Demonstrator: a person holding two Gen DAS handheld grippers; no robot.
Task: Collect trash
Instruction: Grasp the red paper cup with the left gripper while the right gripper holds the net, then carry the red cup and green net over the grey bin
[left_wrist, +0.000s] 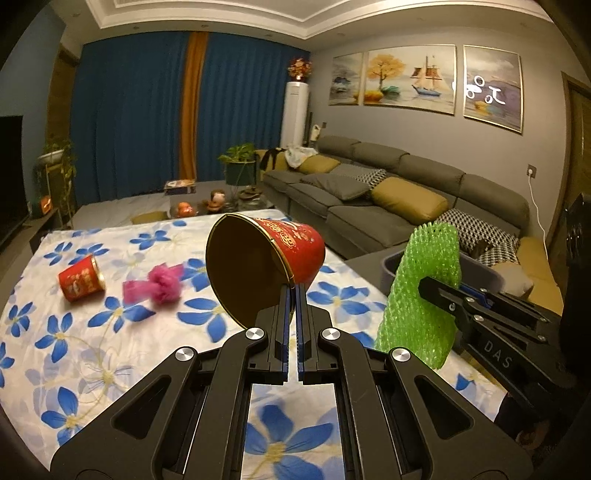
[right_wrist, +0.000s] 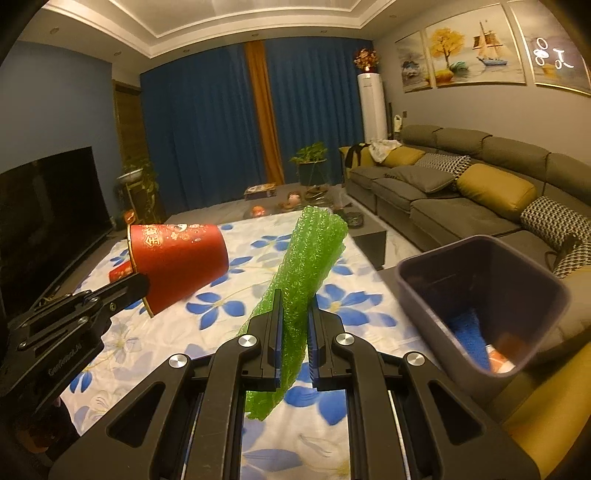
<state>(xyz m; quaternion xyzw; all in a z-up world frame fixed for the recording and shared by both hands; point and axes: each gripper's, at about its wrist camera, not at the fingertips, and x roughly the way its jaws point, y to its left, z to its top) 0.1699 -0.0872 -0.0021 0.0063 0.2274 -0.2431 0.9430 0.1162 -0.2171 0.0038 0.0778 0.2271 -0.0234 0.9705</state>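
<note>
Grey bin (right_wrist: 480, 306) open-mouthed right of right claw (right_wrist: 294, 314), near table edge; clear air between.
Red paper cup (left_wrist: 266, 266) light, thin-walled, crushable; left claw (left_wrist: 291, 306) clamped on rim, cup tipped sideways above tablecloth (left_wrist: 92, 350).
Green foam netting (right_wrist: 306, 266) soft, springy, weightless; right claw pinched mid-strip.
Small red cup (left_wrist: 79, 282), pink wad (left_wrist: 159, 284) lie far left of left claw.

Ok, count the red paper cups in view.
2: a large red cup pinched by its rim in the left gripper, and a small red cup lying on the flowered tablecloth. The bin's contents are partly hidden.
</note>
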